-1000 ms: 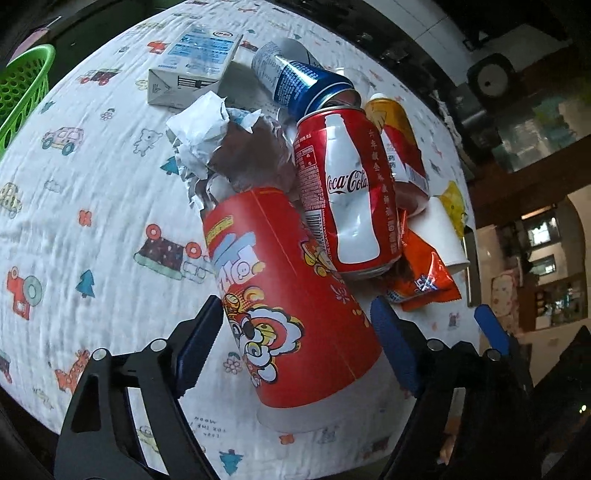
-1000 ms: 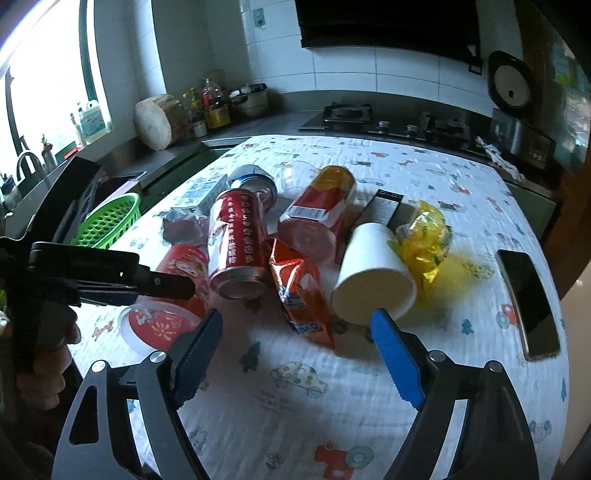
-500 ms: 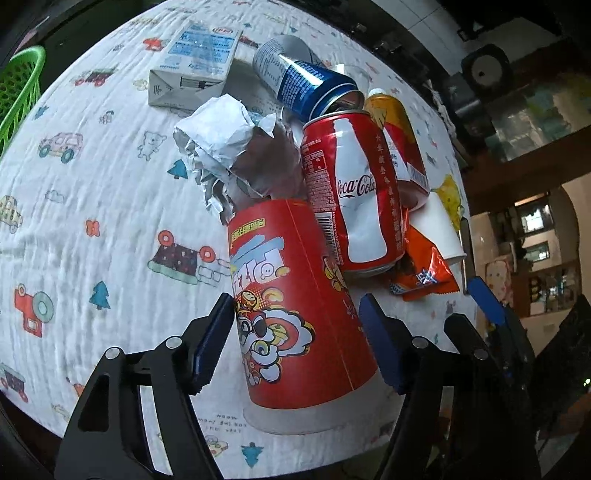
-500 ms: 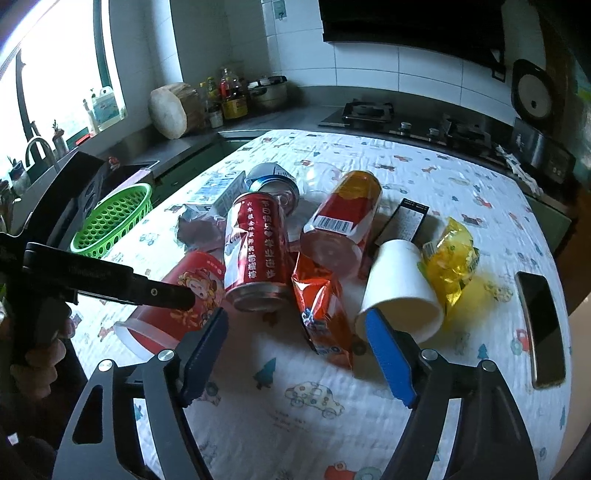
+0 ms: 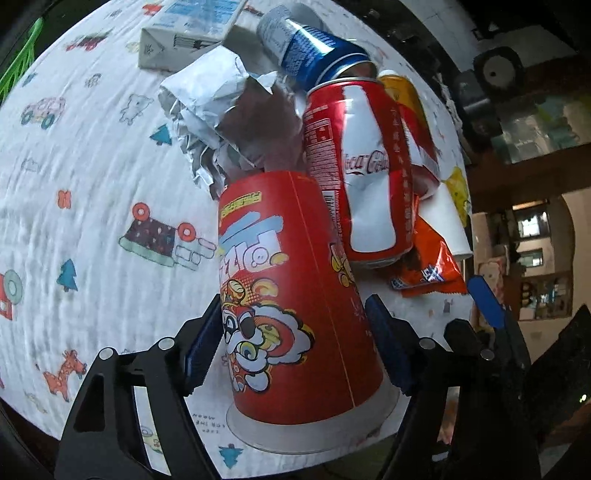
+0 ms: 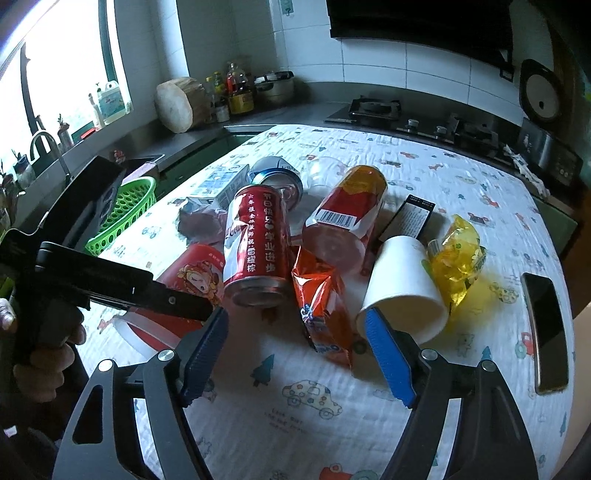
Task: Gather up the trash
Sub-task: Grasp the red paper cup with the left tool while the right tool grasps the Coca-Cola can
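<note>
A pile of trash lies on the cartoon-print tablecloth (image 5: 92,177). My left gripper (image 5: 295,343) is shut on a red cartoon-printed paper cup (image 5: 291,295) that stands upside down; both blue pads touch its sides. Behind the cup lie a red Coca-Cola can (image 5: 364,173), crumpled paper (image 5: 218,110), a blue can (image 5: 314,55) and a milk carton (image 5: 188,33). My right gripper (image 6: 295,354) is open and empty, just above the cloth in front of an orange snack bag (image 6: 321,299) and a white paper cup (image 6: 402,284). The left gripper also shows in the right wrist view (image 6: 177,302).
A green basket (image 6: 125,218) stands at the table's left edge. A phone (image 6: 546,325) lies at the right edge. A yellow wrapper (image 6: 458,254), a black box (image 6: 410,218) and a red-yellow bottle (image 6: 347,214) lie in the pile. Kitchen counter and stove are behind.
My left gripper's jaws have closed in from wide open onto the red paper cup. My right gripper has moved forward toward the orange bag and white cup, staying open.
</note>
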A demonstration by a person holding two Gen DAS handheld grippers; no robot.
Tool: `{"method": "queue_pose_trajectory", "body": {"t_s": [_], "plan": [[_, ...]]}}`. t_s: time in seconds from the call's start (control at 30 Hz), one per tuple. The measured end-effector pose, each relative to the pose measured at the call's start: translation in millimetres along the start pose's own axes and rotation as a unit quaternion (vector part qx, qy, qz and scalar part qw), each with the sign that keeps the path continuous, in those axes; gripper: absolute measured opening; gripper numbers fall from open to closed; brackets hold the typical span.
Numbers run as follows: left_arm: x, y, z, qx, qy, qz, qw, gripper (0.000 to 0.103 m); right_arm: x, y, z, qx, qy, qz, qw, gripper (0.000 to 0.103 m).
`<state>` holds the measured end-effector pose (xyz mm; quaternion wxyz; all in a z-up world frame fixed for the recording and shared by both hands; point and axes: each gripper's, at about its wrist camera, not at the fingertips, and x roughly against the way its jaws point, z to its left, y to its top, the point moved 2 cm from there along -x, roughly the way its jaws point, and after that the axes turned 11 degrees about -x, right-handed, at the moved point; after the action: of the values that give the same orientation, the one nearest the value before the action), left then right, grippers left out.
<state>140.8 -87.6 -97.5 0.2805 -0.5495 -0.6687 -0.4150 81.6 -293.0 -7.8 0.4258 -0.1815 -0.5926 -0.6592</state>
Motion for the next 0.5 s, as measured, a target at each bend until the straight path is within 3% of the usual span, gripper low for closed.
{"method": "queue_pose_trajectory", "body": {"t_s": [0.5], "plan": [[58,-20,30,-0.052,0.0,-0.049,0.9974,0.072,-22,18,38,0.018,0.034,0.009,0.999,0.067]]}}
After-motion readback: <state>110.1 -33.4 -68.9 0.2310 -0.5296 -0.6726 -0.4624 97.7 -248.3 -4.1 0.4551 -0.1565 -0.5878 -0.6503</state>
